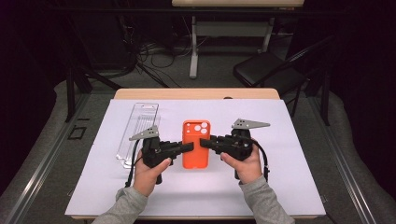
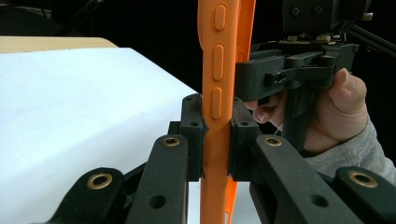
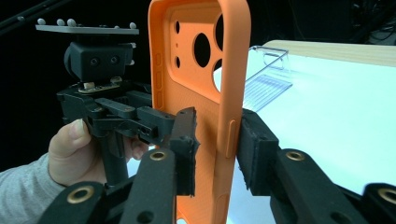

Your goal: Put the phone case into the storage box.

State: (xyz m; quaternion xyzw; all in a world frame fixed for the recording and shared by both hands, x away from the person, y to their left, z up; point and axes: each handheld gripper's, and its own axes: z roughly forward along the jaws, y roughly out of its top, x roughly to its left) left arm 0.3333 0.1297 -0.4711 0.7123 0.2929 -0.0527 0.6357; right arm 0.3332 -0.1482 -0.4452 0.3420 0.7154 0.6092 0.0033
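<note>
I hold the orange soft-plastic phone case (image 1: 195, 144) above the white worktop (image 1: 280, 177), long axis running away from me, left gripper (image 1: 188, 147) clamped on one edge, right gripper (image 1: 204, 143) fingers (image 3: 184, 140) straddling the opposite edge, not yet pressing.

a wooden table (image 1: 196, 93) carried a white sheet (image 1: 280, 177) that covered nearly the whole top, leaving only a strip of bare wood exposed along the far edge. on the sheet's left part lay a clear plastic package (image 1: 137, 133), long and narrow, running lengthwise from the near side toward the far side, its far end carrying a hang slot. just right of it, near the middle of the sheet, was an orange phone case (image 1: 195, 143) with its camera openings toward the far end, though whether it rested on the sheet or was lifted clear of it could not be determined.
</note>
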